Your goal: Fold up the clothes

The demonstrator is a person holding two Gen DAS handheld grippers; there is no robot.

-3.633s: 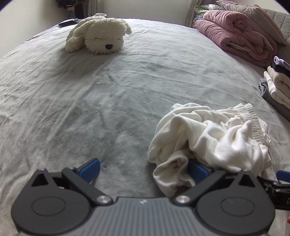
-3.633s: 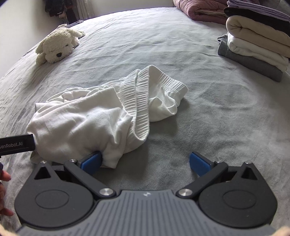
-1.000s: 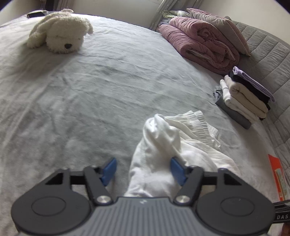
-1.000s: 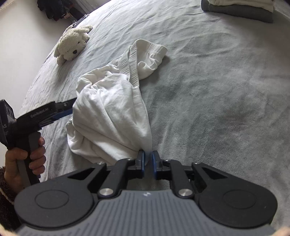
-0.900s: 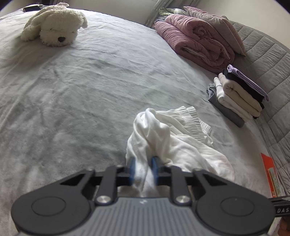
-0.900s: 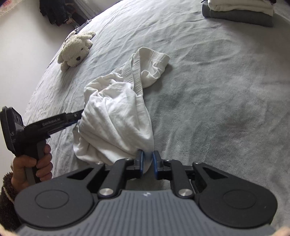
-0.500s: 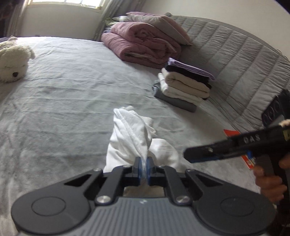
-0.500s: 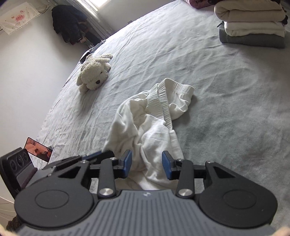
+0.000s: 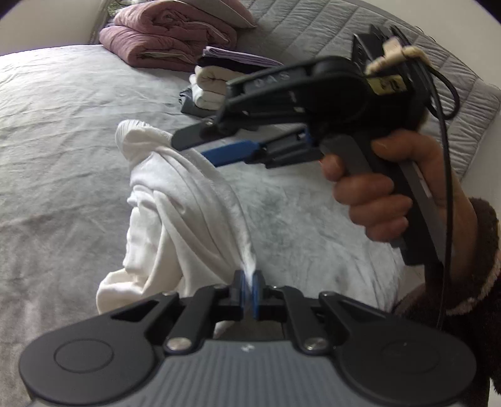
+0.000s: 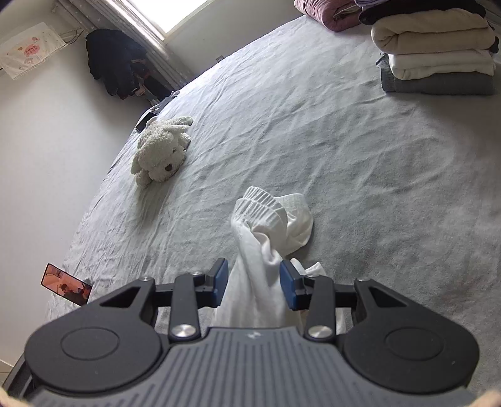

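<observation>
A white garment [image 9: 175,203] with a ribbed hem is lifted off the grey bed [image 9: 62,125], hanging bunched. My left gripper [image 9: 247,289] is shut on an edge of it. My right gripper [image 10: 253,283] is open, its blue pads on either side of a hanging fold of the garment [image 10: 266,250]. In the left wrist view the right gripper [image 9: 200,147] reaches in from the right, held by a hand, its fingers beside the garment's upper part.
A stack of folded clothes [image 10: 435,59] sits at the bed's far right. Rolled pink blankets [image 9: 166,40] lie beyond it. A white plush dog [image 10: 162,150] lies at the left. A phone [image 10: 67,283] stands at the bed's left edge. A quilted grey headboard [image 9: 344,28] is behind.
The left gripper closed on the garment and lifted it. The right gripper let go of its edge, opened, and moved up around a higher fold.
</observation>
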